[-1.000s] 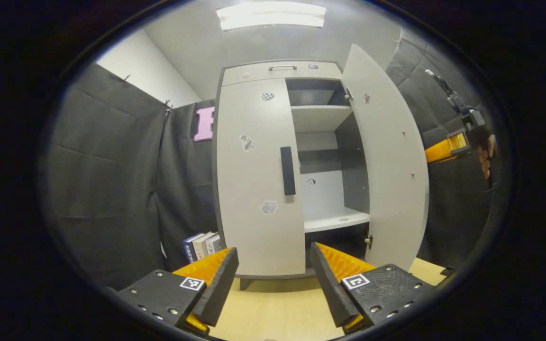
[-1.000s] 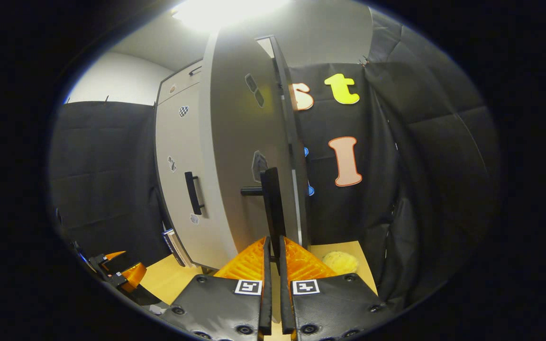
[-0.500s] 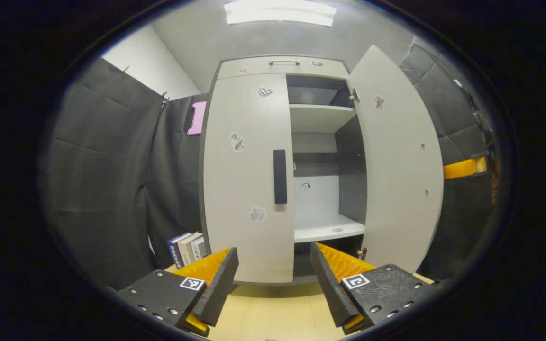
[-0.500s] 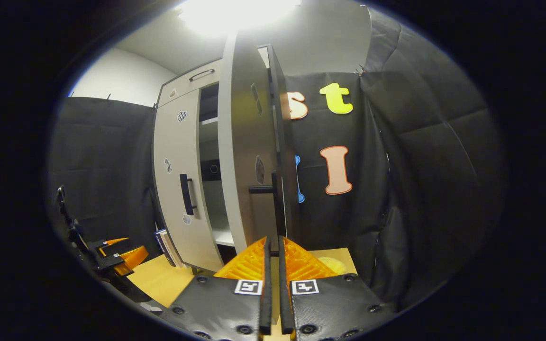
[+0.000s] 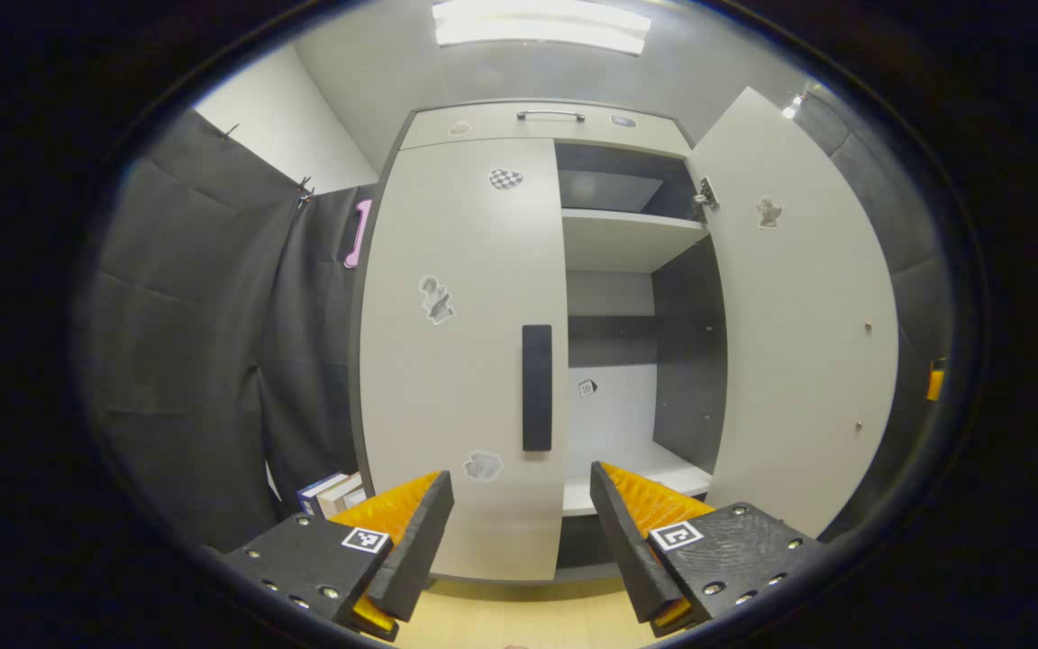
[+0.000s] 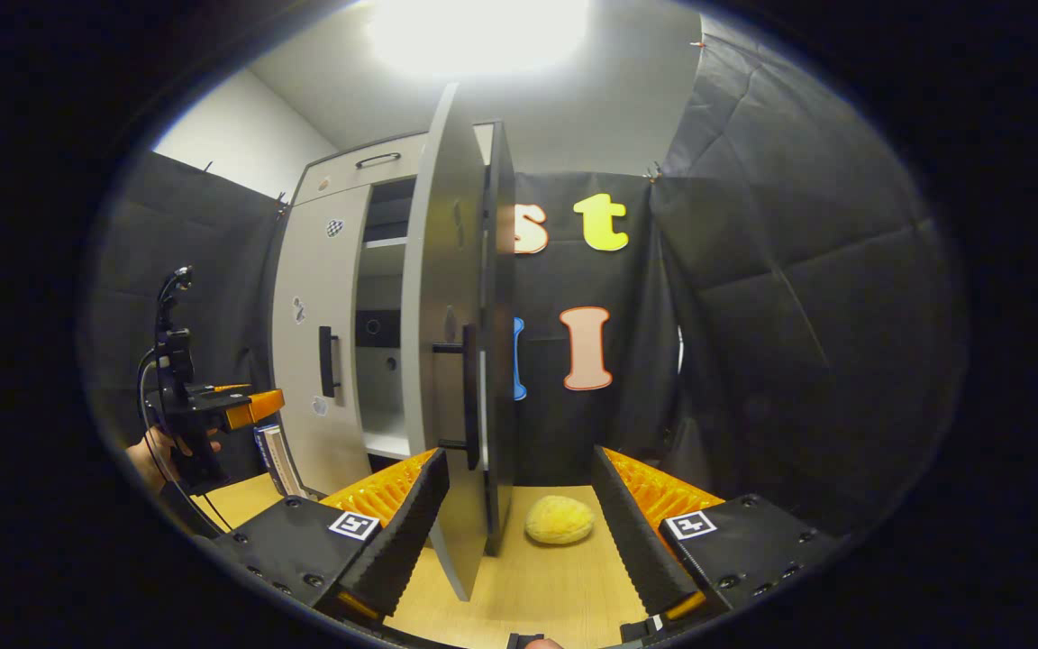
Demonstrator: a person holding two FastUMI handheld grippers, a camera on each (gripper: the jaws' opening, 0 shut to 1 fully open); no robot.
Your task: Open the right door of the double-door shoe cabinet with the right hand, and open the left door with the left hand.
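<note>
The right door (image 5: 798, 306) stands swung wide at 3 o'clock, so half is done; the left door (image 5: 460, 351) at 12 o'clock is shut, its handle (image 5: 536, 388) untouched, with left gripper (image 5: 519, 527) and right gripper (image 6: 519, 523) fingers spread wide, holding nothing

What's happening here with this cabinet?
A person is opening a double-door shoe cabinet with a set of tongs in each hand. The right door stands swung wide, showing the shelves, and the right tongs are open beside its edge, holding nothing. The left door is shut. The left tongs are open, facing its black handle but not touching it.
</note>
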